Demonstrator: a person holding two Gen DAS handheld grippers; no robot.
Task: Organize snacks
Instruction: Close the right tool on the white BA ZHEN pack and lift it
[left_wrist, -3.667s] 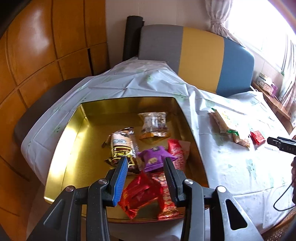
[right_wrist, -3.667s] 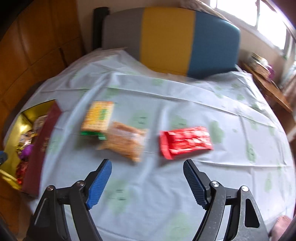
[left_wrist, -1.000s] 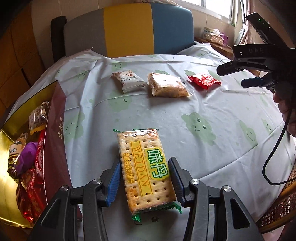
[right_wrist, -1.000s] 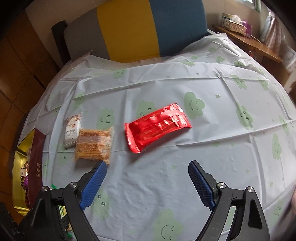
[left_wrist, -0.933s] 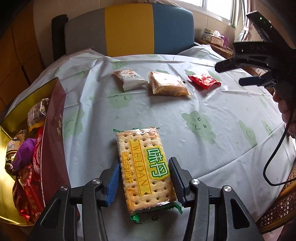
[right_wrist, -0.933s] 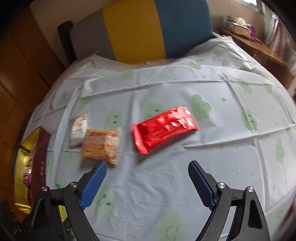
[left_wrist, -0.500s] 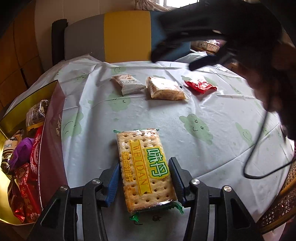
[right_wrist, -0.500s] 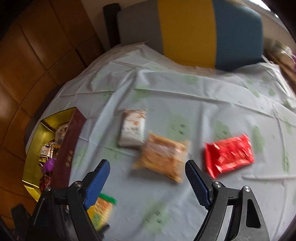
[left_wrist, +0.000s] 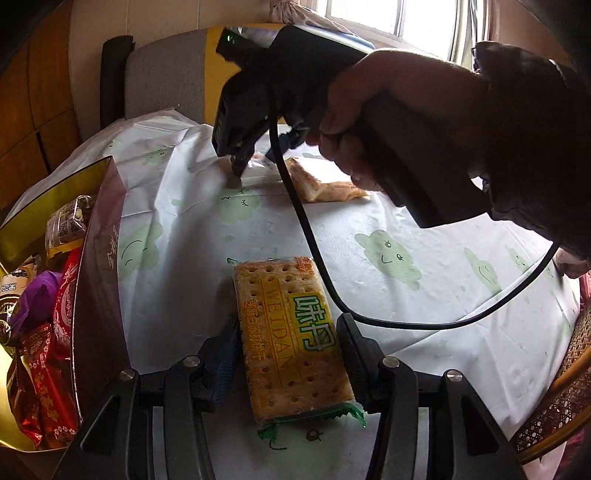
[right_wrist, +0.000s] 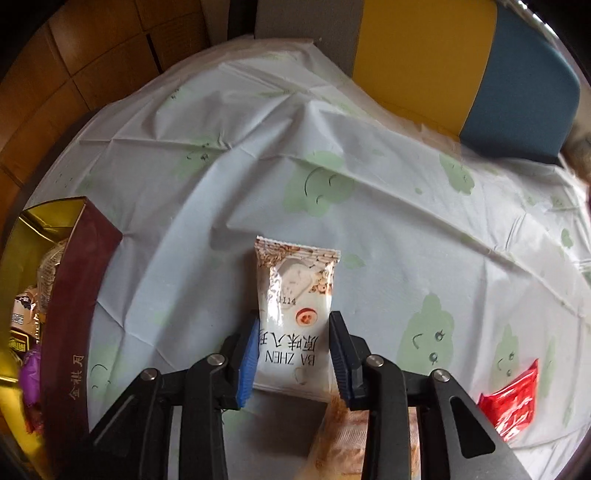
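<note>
Left wrist view: left hand-held gripper (left_wrist: 290, 347) is clamping the WEIDAN cracker pack (left_wrist: 291, 338) by its long sides, both pads pressing the wrapper. The pack's long axis is running straight away from the camera, its green crimped end nearest, and it is lying low over the surface (left_wrist: 424, 295) with its cloud-print cloth. The gift box (left_wrist: 99, 280) is standing close on the left, its maroon wall rising beside the pack and wrapped snacks (left_wrist: 40, 332) piled inside. Open cloth is lying ahead and to the right. The person's hand (left_wrist: 406, 122) is carrying the other tool across the far half, its cable (left_wrist: 314, 258) drooping just over the pack's far right corner. An orange snack packet (left_wrist: 325, 184) is lying beyond.

Right wrist view: right hand-held gripper (right_wrist: 293, 354) is closing on the white BA ZHEN packet (right_wrist: 295, 317), fingers against both long edges of its near half. The packet is pointing away from the camera, far crimped end free. Bare cloth is stretching ahead to the chair back (right_wrist: 443, 66). The box wall is well off to the left; a red packet (right_wrist: 513, 402) is lying at the right.
</note>
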